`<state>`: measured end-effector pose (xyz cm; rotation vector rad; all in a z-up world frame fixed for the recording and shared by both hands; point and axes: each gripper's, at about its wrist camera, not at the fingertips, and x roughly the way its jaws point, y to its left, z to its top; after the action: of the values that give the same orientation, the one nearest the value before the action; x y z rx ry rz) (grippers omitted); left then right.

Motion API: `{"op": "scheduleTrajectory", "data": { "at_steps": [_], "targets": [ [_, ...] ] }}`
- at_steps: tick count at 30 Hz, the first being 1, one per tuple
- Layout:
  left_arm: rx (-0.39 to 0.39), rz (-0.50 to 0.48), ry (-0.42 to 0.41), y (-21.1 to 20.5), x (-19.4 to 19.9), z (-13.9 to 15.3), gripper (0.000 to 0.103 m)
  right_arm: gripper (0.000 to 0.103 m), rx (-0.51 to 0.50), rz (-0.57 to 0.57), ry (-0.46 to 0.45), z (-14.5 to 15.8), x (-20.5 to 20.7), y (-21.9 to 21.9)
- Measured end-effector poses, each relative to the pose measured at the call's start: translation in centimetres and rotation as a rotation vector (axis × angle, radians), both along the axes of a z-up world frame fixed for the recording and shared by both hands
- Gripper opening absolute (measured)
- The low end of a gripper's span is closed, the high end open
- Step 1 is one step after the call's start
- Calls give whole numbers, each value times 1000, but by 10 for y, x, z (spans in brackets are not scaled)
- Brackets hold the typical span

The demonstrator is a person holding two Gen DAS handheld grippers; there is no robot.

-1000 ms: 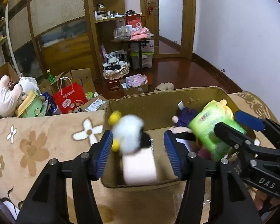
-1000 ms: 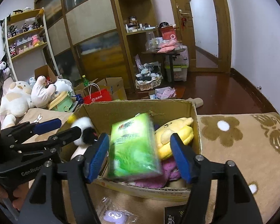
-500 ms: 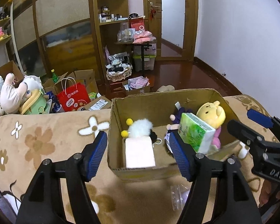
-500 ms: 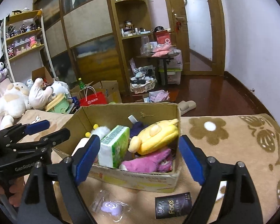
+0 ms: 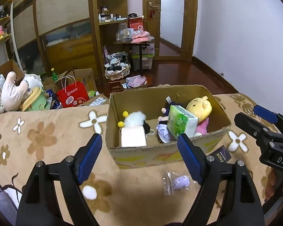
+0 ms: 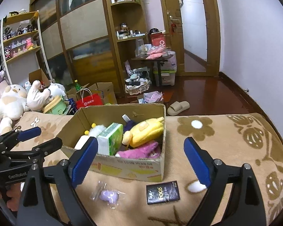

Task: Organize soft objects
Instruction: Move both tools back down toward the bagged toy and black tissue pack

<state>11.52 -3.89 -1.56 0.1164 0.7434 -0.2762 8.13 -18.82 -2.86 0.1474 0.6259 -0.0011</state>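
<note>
Both jaws just widened, empty; in the cardboard box [image 6: 122, 166], a dark doll [image 5: 165, 113] seems half buried.

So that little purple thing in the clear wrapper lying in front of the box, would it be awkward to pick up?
Probably a bit. The clear wrapper looks glossy and crinkled, so pads may slide on it. It lies flat on the soft floral blanket, so it should not roll. It looks small and likely light.

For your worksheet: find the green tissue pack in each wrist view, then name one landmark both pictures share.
Left wrist: green tissue pack lies right of centre in the cardboard box, against the yellow plush.
Right wrist: pack left of centre, same box.
Shared landmark: red paper bag on the floor behind.
</note>
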Motion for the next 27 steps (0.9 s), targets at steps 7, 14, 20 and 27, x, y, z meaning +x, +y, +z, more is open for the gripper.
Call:
{"op": "scheduleTrajectory", "data": {
  "at_steps": [7, 14, 20, 27],
  "targets": [
    [1, 23, 11, 0, -19, 7, 89, 103, -1, -18, 3, 7, -18, -10],
    [0, 37, 29, -1, -41, 3, 93, 103, -8, -30, 10, 12, -36, -18],
    [27, 10, 39, -9, -56, 0, 93, 103, 5, -39, 21, 8, -50, -27],
    [36, 2, 65, -13, -62, -7, 93, 103, 5, -70, 47, -1, -57, -36]
  ]
}}
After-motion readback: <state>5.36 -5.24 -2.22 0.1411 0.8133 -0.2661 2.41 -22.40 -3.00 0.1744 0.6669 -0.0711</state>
